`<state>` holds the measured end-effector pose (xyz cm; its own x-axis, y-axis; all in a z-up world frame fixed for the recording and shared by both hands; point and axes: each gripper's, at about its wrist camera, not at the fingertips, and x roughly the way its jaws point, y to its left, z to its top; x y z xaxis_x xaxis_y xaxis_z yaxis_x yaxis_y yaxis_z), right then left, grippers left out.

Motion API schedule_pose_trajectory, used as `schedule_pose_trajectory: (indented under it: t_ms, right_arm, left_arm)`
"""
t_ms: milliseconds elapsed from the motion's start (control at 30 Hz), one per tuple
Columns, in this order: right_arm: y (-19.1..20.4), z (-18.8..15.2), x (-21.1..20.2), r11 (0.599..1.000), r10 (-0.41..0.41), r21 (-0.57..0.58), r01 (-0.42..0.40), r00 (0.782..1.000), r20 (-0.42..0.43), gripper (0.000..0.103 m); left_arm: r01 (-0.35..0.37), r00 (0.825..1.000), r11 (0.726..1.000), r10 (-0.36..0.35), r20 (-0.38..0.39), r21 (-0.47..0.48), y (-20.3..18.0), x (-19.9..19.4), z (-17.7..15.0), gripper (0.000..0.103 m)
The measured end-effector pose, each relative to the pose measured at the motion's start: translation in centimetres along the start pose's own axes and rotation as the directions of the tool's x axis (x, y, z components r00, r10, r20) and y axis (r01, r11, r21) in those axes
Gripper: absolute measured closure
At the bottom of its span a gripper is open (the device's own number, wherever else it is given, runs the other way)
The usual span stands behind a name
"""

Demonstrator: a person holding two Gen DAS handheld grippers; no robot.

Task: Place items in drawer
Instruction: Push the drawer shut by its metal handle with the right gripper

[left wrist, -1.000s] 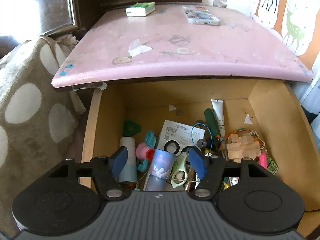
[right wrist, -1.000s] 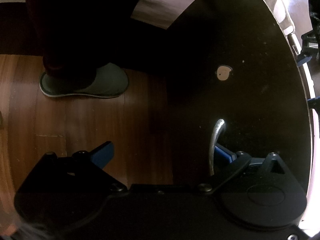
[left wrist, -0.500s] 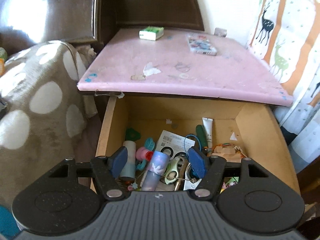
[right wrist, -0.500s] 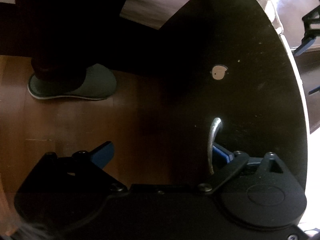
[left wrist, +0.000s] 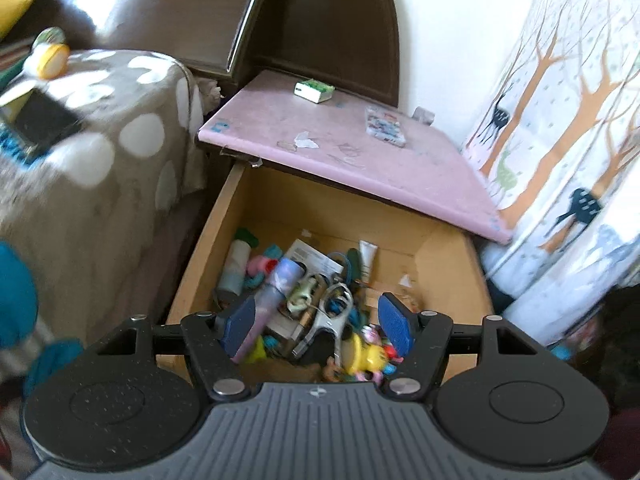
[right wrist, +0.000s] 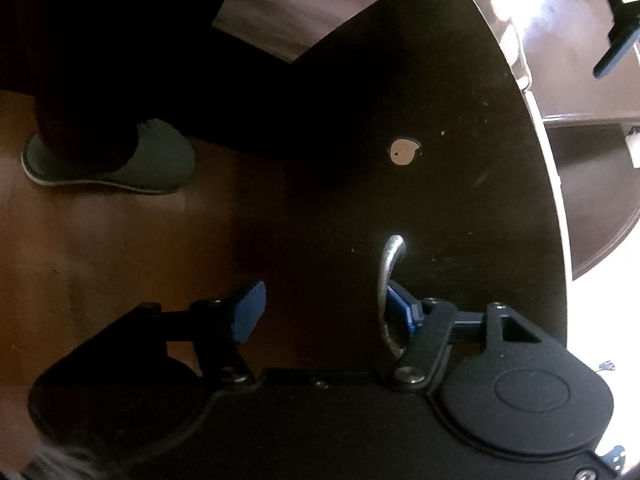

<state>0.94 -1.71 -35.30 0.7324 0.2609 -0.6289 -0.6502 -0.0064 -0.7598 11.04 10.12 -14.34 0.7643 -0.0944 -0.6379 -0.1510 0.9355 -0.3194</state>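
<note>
The wooden drawer [left wrist: 200,264] stands pulled out under a pink top [left wrist: 320,140], filled with small clutter: a lavender tube [left wrist: 276,288], a silver tool [left wrist: 332,316], a white tube [left wrist: 367,258], a yellow toy [left wrist: 366,354]. My left gripper [left wrist: 318,326] hovers open over the drawer's front, nothing between its fingers. In the right wrist view, my right gripper [right wrist: 324,308] is at the dark drawer front [right wrist: 460,180]. Its jaws are closing around the metal handle [right wrist: 387,276]: the right pad sits behind the handle, the left finger [right wrist: 248,312] stands apart from it.
A green-and-white box [left wrist: 314,91] and a colourful flat case [left wrist: 384,126] lie on the pink top. A spotted brown blanket [left wrist: 100,152] covers the bed at left; a deer curtain [left wrist: 560,140] hangs at right. A person's slippered foot [right wrist: 112,160] stands on the wooden floor.
My left gripper has drawn back and up from the drawer and rolled, so more of the room shows. The right gripper's left finger has swung in toward the handle.
</note>
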Motion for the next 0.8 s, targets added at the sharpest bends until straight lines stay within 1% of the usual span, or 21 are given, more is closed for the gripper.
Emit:
schedule_pose_trajectory:
  t_ms: [67,100,133,167,200,233,333,533,700,800]
  right_arm:
    - [0.1,0.0,0.0,1.0,-0.027,-0.009,0.027,1.0,-0.006,0.049]
    - [0.1,0.1,-0.2,0.999,-0.046,-0.012,0.046,0.999,-0.008,0.059]
    - [0.0,0.1,-0.3,0.998,-0.069,-0.012,0.068,0.998,-0.008,0.072]
    - [-0.1,0.1,-0.5,0.996,-0.09,-0.014,0.09,0.996,-0.006,0.079]
    - [-0.4,0.1,-0.6,0.994,-0.107,-0.015,0.107,0.994,-0.003,0.093]
    - [-0.6,0.0,-0.7,0.993,-0.115,-0.016,0.115,0.993,-0.001,0.098]
    - [-0.4,-0.2,-0.6,0.989,-0.143,-0.045,0.143,0.99,0.007,0.099]
    - [-0.3,0.0,-0.5,0.983,-0.175,-0.056,0.175,0.985,0.012,0.101]
    - [-1.7,0.0,-1.3,0.982,-0.189,0.007,0.189,0.982,-0.001,0.103]
    - [-1.9,0.0,-1.3,0.982,-0.182,0.047,0.182,0.983,-0.006,0.103]
  left_arm:
    - [0.017,1.0,1.0,-0.017,0.014,-0.009,0.1,-1.3,-0.7,0.036]
    - [0.022,1.0,1.0,-0.022,0.02,-0.012,0.2,-1.9,-1.2,0.036]
    - [0.022,0.999,1.0,-0.022,0.027,-0.011,0.3,-2.3,-1.6,0.036]
    - [0.024,0.999,1.0,-0.023,0.028,-0.011,0.4,-2.6,-2.0,0.036]
    - [0.028,0.999,1.0,-0.028,0.019,-0.01,0.5,-2.8,-2.4,0.036]
    - [0.034,0.999,0.999,-0.034,0.012,-0.01,0.6,-3.0,-2.8,0.036]
    - [0.054,0.999,0.998,-0.054,0.006,-0.016,0.9,-3.5,-3.5,0.036]
    - [0.108,0.993,0.994,-0.107,0.041,-0.029,1.6,-3.9,-3.8,0.036]
    - [0.155,0.987,0.985,-0.151,0.054,-0.081,3.0,-3.6,-3.8,0.036]
    - [0.182,0.982,0.978,-0.176,0.066,-0.098,3.4,-3.5,-3.8,0.036]
